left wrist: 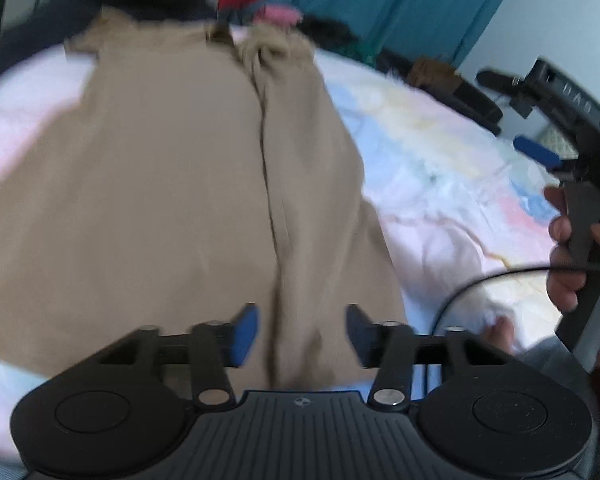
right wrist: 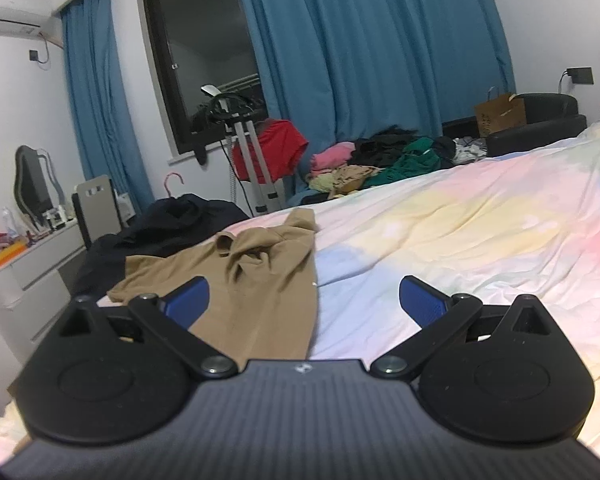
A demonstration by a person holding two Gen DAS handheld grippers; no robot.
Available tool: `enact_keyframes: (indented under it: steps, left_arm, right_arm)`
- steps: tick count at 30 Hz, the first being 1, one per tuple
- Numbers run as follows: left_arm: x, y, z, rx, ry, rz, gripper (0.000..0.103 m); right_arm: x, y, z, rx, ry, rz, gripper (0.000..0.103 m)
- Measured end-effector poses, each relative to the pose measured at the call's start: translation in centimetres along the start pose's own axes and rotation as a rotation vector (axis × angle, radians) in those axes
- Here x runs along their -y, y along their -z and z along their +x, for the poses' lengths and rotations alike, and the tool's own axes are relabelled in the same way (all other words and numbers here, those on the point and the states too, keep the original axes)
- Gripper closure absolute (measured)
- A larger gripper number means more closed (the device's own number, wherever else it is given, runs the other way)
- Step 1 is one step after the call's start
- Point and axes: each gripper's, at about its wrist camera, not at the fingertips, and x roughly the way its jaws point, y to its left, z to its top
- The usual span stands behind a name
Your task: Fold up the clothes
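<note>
A tan garment (left wrist: 172,184) lies spread on the pastel bedsheet (left wrist: 440,168), with a long fold line down its middle. My left gripper (left wrist: 302,336) hovers open just above its near edge, holding nothing. The view is blurred. In the right wrist view the same tan garment (right wrist: 256,284) lies at the left part of the bed, its far end bunched. My right gripper (right wrist: 304,304) is open and empty, low over the garment's right edge and the bedsheet (right wrist: 480,216). The right gripper also shows in the left wrist view (left wrist: 540,152), held by a hand.
A dark garment (right wrist: 172,224) lies at the bed's far left edge. A pile of mixed clothes (right wrist: 380,160) sits at the far side. A red garment (right wrist: 276,148) hangs on a stand. Blue curtains (right wrist: 360,48), a white dresser (right wrist: 28,272) at left, a black chair (right wrist: 540,120).
</note>
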Motion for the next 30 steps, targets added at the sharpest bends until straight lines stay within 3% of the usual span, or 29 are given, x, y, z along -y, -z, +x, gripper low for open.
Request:
enact_keyframes:
  steps: [3,5,12,15,17,18,19,24,27,30]
  left_arm:
    - [0.8,-2.1,-1.1,0.078,-0.087,0.058,0.027]
    - [1.3,-4.2,-1.7,0.129,-0.124,0.097,0.022]
    - [1.7,-11.6,-1.7,0.278,-0.135,0.164,0.016]
    - [0.9,-13.1,-0.8,0.335,-0.115,0.131,0.016]
    - [-0.1,-13.8,0.1,0.345,-0.106,0.081,0.016]
    - [-0.7,-13.9,0.3,0.358,-0.109,0.09,0.016]
    - [-1.3,-14.0,0.5,0.371,-0.112,0.098,0.016]
    - [-5.1,-13.1,2.2,0.421,-0.195,0.109,0.016]
    - [-8.2,-13.1,3.8,0.363,-0.182,-0.001,0.016]
    - [-10.6,-13.4,4.4,0.358,-0.163,-0.067,0.016]
  right_arm:
    - [0.1,-0.1,0.0,0.003,-0.014,0.016,0.0]
    - [0.2,-0.1,0.0,0.007,-0.023,0.026,0.0]
    - [0.8,0.3,0.7,0.003,-0.066,0.065,0.001]
    - [0.9,0.5,1.9,-0.036,-0.103,0.084,0.002]
    - [0.3,0.1,4.2,-0.083,-0.118,0.077,0.009]
    - [-0.1,-0.1,5.3,-0.107,-0.125,0.074,0.023]
    - [-0.7,-0.6,7.0,-0.135,-0.131,0.076,0.027]
    - [-3.5,-2.3,17.0,-0.221,-0.202,0.19,0.026]
    - [-5.1,-2.6,24.7,-0.283,-0.188,0.267,0.026]
    - [-7.0,-2.6,31.2,-0.3,-0.103,0.241,0.026]
